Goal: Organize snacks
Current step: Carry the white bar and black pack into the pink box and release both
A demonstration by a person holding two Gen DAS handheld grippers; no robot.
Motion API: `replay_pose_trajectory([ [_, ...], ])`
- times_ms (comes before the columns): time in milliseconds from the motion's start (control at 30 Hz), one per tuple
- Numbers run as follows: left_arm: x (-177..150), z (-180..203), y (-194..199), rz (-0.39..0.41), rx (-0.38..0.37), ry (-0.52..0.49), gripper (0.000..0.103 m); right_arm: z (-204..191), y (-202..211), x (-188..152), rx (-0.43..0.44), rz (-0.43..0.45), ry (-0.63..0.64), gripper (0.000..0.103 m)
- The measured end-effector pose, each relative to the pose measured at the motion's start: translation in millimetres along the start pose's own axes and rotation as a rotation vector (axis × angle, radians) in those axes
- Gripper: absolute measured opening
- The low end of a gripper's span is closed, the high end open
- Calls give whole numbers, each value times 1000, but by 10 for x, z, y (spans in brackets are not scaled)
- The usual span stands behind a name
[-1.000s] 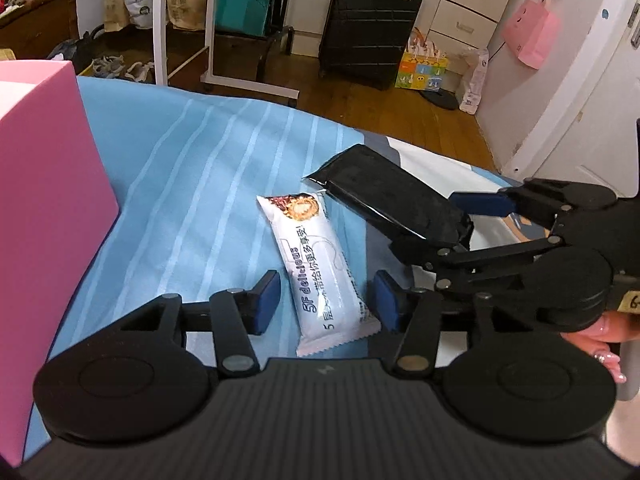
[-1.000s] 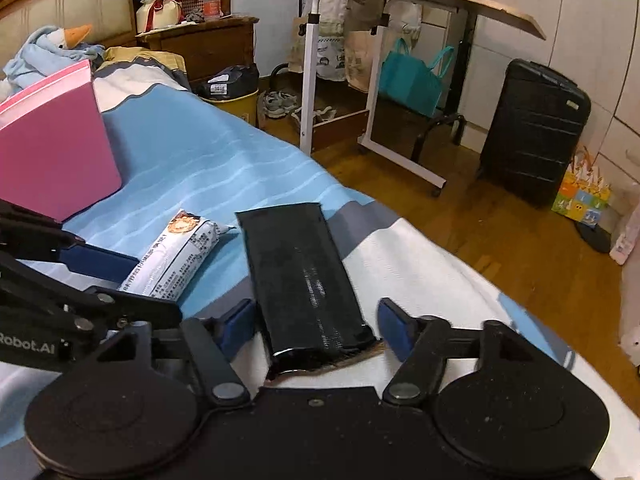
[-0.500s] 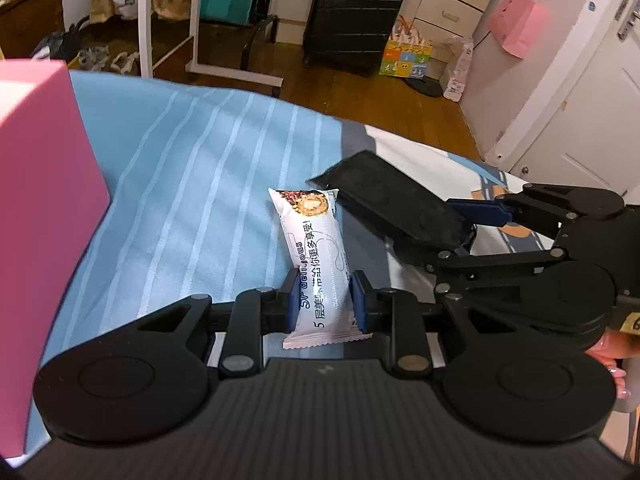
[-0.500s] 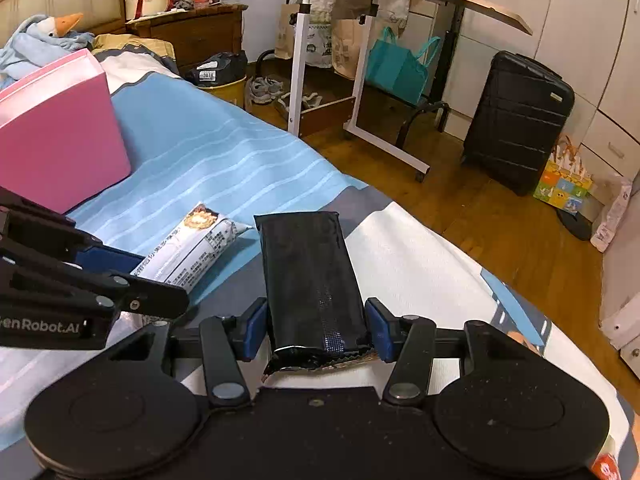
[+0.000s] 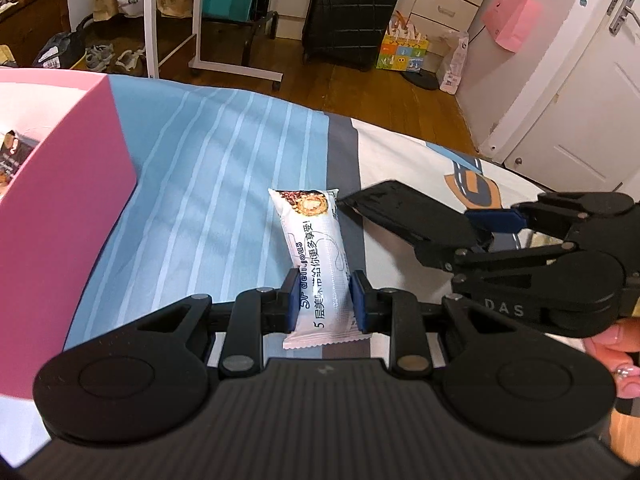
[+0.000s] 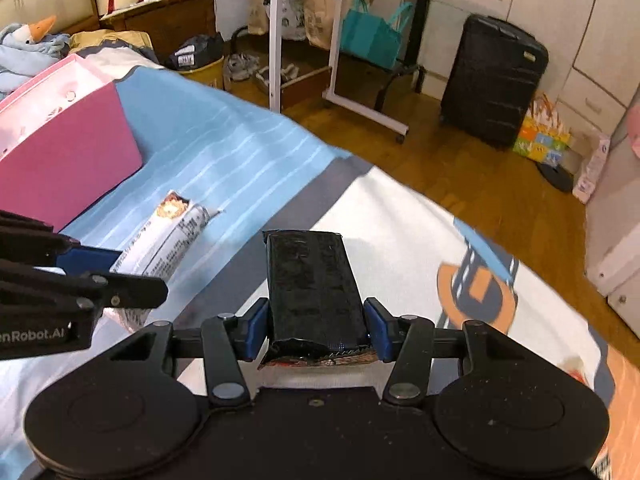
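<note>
Pinching between left gripper [image 5: 324,302] pads: white snack bar [image 5: 316,256], lower end.

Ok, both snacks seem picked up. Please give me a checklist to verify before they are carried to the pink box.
1. Left gripper jaws pinch the white snack bar: ok.
2. Right gripper jaws clamp the black packet: ok.
3. Grips near the packs' ends, may swing: not ok.
4. Pink box open at top: ok.
5. Free room inside the box: cannot tell.
</note>
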State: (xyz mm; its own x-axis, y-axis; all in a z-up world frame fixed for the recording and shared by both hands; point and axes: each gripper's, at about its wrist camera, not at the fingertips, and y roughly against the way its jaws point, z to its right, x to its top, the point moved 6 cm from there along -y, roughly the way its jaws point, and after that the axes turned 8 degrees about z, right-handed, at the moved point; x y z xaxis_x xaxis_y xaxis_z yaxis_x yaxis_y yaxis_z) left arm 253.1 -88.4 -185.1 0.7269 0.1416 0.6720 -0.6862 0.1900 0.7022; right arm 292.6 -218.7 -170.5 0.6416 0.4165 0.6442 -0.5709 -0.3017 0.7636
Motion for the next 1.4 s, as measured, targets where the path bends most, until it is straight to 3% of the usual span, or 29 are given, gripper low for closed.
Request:
replay_pose_trajectory([
  [333, -187, 9, 381, -51, 30, -17, 25, -136, 443, -107, 11, -30, -4, 56],
  [500, -293, 19, 645, -51, 21, -59, 25, -240, 703, -112, 18, 13, -1, 56],
  [867, -439, -42, 1276, -40, 4, -48, 25, -699, 1192, -229, 66, 83, 19, 56],
  [1100, -449, -266, 1720, 8, 8, -22, 25, -1082, 1562, -68, 80, 139, 105, 56],
  [1400, -122, -650, 2175, 127, 67, 5, 25, -1612, 1780, 360, 169, 213, 183, 56],
])
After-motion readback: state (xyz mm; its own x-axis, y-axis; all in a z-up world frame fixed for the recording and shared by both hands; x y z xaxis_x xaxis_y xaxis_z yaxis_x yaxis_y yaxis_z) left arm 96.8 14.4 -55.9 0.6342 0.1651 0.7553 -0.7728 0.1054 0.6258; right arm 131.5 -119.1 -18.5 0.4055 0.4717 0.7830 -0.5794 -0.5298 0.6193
